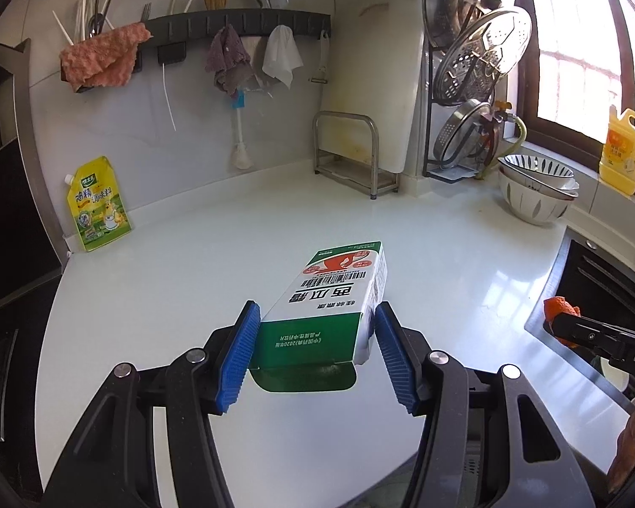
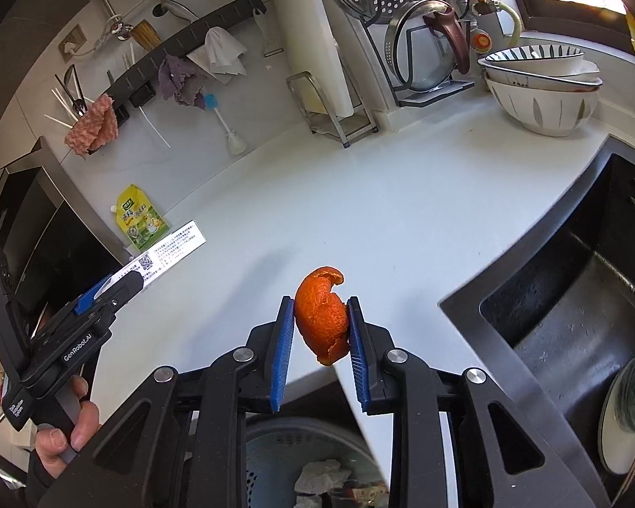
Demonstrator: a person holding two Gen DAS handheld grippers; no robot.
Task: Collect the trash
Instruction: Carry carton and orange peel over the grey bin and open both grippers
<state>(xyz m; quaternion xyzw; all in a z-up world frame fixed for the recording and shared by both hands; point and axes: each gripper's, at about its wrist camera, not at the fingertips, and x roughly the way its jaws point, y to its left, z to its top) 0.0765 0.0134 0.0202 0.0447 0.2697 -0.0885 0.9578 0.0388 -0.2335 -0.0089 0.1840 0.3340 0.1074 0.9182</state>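
My left gripper (image 1: 315,317) is shut on a white and green medicine carton (image 1: 336,292), held above the white counter (image 1: 190,296); the carton's open flap hangs toward me. The left gripper also shows in the right wrist view (image 2: 110,285) with the carton (image 2: 169,249). My right gripper (image 2: 321,311) is shut on a curled orange peel (image 2: 322,315), held over the counter's front edge. Its peel shows in the left wrist view (image 1: 561,309). Below the right gripper a trash bin (image 2: 275,453) holds crumpled waste.
A yellow seasoning pouch (image 1: 97,205) leans on the back wall. Stacked bowls (image 1: 537,192), a metal rack (image 1: 351,156), a lid rack (image 1: 470,84) and a yellow detergent bottle (image 1: 622,152) stand at the back right. A black sink (image 2: 571,296) lies to the right.
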